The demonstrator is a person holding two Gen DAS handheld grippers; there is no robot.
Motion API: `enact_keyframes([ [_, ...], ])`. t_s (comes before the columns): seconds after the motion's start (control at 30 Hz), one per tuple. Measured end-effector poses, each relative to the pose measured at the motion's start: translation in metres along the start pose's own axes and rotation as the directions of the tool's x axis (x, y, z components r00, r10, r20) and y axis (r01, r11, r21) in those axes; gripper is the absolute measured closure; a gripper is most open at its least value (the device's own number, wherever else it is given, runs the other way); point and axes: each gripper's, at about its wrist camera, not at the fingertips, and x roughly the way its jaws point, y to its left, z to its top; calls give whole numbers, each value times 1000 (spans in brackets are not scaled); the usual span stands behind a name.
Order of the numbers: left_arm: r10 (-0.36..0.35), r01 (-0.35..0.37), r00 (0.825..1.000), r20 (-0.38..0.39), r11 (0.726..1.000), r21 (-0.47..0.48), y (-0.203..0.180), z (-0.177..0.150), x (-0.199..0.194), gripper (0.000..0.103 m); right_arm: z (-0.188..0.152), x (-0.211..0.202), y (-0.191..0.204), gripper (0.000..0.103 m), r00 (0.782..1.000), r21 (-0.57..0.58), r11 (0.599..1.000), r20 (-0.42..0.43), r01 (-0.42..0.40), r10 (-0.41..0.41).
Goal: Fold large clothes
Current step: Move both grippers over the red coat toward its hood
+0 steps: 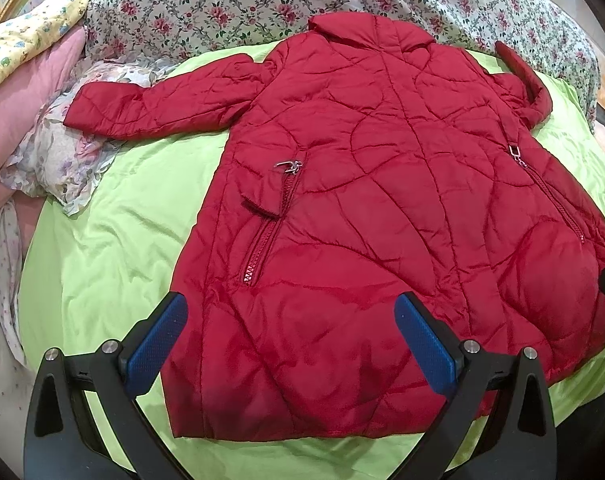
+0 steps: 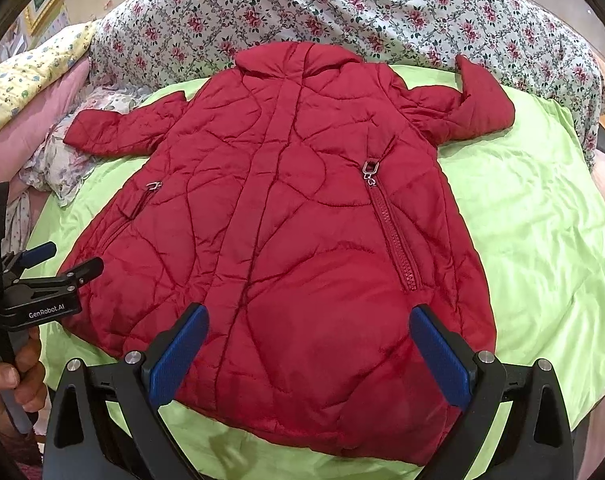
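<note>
In the left wrist view, a red quilted coat [image 1: 366,216] lies spread flat on a green sheet [image 1: 110,264] on the bed, collar at the far end, one sleeve [image 1: 142,106] reaching onto a crumpled floral cloth [image 1: 62,160]. The left tool [image 1: 290,344] hangs wide apart over the hem, gripping nothing.

In the right wrist view, the right tool [image 2: 308,352] is likewise spread wide above the hem, empty. The other sleeve [image 2: 474,108] is bent upward near a floral quilt [image 2: 342,12].

Red coat [image 1: 382,208]: quilted cloth, slight sheen, metal zipper pulls [image 2: 369,170]. Green sheet [image 2: 534,232]: smooth, creased cloth. Floral bedding [image 2: 342,4]: matt printed cloth. Right gripper [image 2: 308,354]: matt black plastic, textured blue pads [image 2: 442,356], shiny metal pins.
</note>
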Motion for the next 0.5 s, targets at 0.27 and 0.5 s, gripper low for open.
enact_keyframes([
  [0.27,-57,57,998,12,998,-21,5,13,5,0,15,0,-20,2,998,33,999,60,-3,1],
  [0.5,-69,69,998,1,997,-43,9,33,20,0,42,4,-49,2,996,63,998,80,28,-33],
])
